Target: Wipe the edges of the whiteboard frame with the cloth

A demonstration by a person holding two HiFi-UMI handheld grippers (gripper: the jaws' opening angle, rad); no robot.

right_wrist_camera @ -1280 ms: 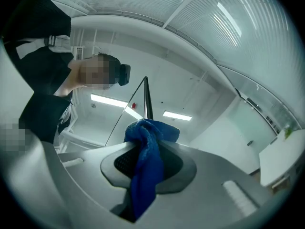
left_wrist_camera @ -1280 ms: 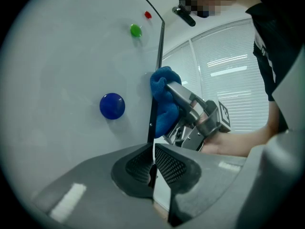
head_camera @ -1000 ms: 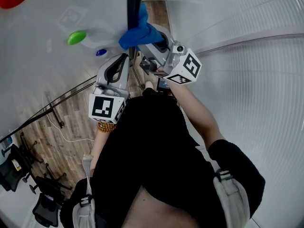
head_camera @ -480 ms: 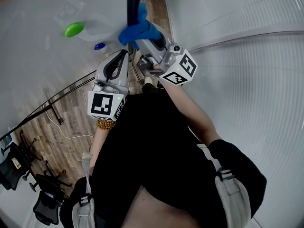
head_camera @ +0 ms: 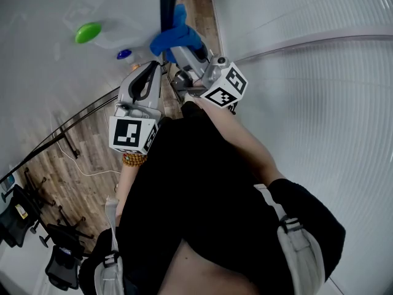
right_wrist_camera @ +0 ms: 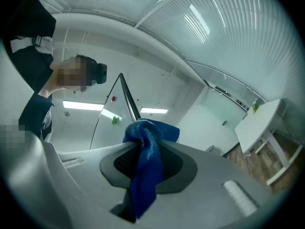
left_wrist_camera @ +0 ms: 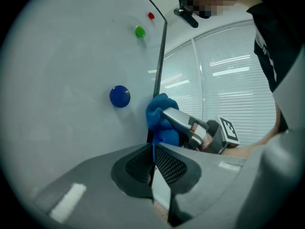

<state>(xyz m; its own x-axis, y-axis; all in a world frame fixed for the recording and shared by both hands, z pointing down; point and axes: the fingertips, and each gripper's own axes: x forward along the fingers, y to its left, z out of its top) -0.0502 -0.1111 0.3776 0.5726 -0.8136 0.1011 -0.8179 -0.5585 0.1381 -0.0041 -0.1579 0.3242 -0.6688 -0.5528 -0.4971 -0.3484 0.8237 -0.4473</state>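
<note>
R gripper (right_wrist_camera: 144,149) is clenching the blue cloth (head_camera: 175,35) against the whiteboard frame (left_wrist_camera: 161,56) edge, L gripper (left_wrist_camera: 153,159) is pinching the frame nearby to steady it; best keeping pressure even w/ cloth wrapping the edge, sliding slowly.

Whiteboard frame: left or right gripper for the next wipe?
Right. The right gripper is shut on the blue cloth, which touches the whiteboard frame; the left gripper has no cloth and clamps that frame.
</note>
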